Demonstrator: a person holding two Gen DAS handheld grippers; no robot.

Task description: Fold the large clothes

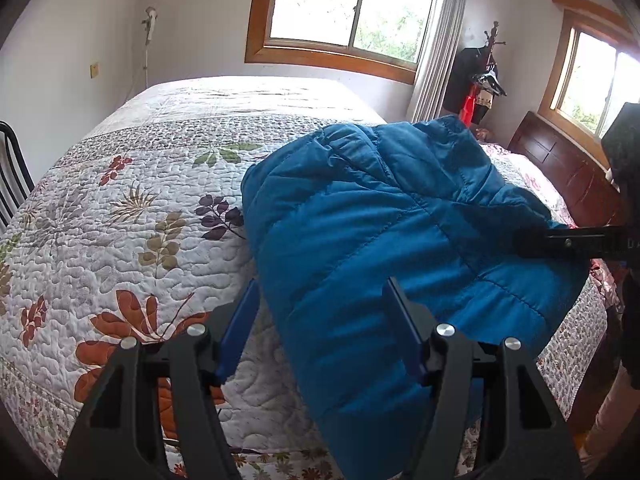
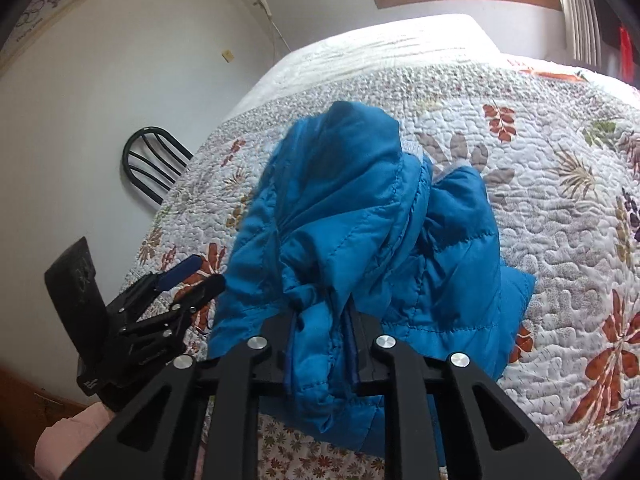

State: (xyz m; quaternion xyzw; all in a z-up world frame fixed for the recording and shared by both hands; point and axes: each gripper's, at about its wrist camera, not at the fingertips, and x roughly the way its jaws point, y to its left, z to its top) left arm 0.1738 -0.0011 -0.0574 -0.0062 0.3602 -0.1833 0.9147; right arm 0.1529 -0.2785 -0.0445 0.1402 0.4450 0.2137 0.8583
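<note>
The right gripper [image 2: 326, 344] pinches a bunched edge of the blue puffer jacket [image 1: 384, 232], which lies lengthwise across the quilted bed [image 1: 132, 216], while the left gripper [image 1: 320, 320] hangs spread beside it.

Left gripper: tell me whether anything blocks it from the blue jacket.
Nothing visible does. The left gripper is open right at the blue jacket, whose near edge lies between its fingers. The right gripper already clamps the jacket over the quilt.
</note>
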